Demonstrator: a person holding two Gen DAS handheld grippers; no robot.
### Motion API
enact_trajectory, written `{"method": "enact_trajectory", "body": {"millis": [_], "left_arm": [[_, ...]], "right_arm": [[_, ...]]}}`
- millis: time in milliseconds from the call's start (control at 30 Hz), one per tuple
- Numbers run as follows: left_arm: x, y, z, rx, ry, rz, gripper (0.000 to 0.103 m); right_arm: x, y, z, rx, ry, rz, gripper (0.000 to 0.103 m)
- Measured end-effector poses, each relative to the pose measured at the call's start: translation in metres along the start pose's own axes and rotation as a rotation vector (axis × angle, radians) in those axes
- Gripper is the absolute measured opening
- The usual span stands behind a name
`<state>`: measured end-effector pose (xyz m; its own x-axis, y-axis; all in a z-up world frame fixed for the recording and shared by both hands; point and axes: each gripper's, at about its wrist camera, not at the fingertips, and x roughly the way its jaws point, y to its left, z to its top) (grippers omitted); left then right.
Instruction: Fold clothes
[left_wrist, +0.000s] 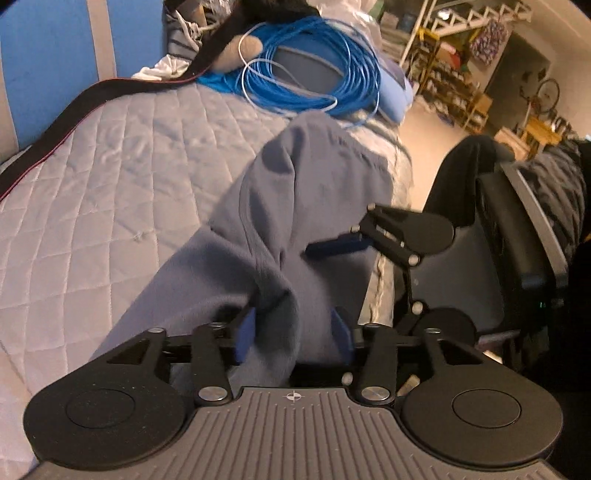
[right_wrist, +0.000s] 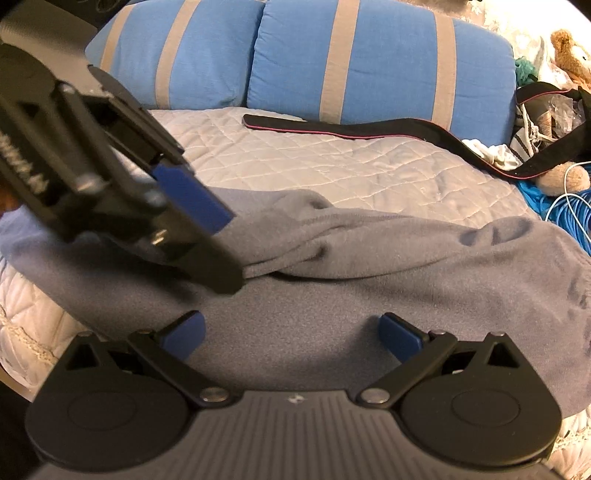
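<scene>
My right gripper (right_wrist: 291, 334) sits bottom centre, jaws wide, nothing pinched, hovering over the grey fleece garment (right_wrist: 369, 266). My left gripper (left_wrist: 295, 332) has a bunched fold of it between partly spread pads, which don't look clamped. Garment lies across the quilted bed cover (right_wrist: 332, 158). Farther: black strap (right_wrist: 351, 127), blue striped cushions (right_wrist: 369, 55).

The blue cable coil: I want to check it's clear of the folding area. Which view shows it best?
The left wrist view: the blue cable coil lies whole on the quilt, beyond the grey garment. The right wrist view catches only a few loops at its right edge.
</scene>
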<state>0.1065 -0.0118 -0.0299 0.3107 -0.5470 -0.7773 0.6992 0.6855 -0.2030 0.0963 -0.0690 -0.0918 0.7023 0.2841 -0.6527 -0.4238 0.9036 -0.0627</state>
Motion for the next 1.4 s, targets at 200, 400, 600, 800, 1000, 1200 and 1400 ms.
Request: {"method": "enact_trajectory", "body": {"millis": [200,400,600,800,1000,1200,1400], "left_arm": [[0.003,-0.008,-0.005,0.047,0.063,0.036,0.048],[0.009,-0.003,0.000,-0.006,0.000,0.065,0.048],[0.013,0.005,0.004,-0.079,-0.036,0.040,0.049],[-0.006,0.017,0.007,-0.158,-0.213,0.129,0.049],[-0.006,0.015,0.005,-0.076,-0.131,0.168,0.049],[0.009,0.012,0.000,-0.029,-0.044,0.091,0.049],[0.034,0.017,0.011,-0.072,-0.095,0.085,0.049]], "right_arm": [[-0.002,-0.002,-0.003,-0.002,-0.002,0.005,0.103],[-0.002,-0.002,-0.003,-0.003,-0.002,0.004,0.103],[-0.002,-0.002,-0.004,-0.003,-0.003,0.006,0.103],[-0.001,-0.004,-0.003,-0.004,-0.003,0.008,0.103],[-0.001,-0.005,-0.003,-0.004,-0.003,0.010,0.103],[-0.001,-0.004,-0.002,-0.004,0.000,0.007,0.103],[0.000,-0.002,-0.002,-0.005,-0.003,0.002,0.103]]}}
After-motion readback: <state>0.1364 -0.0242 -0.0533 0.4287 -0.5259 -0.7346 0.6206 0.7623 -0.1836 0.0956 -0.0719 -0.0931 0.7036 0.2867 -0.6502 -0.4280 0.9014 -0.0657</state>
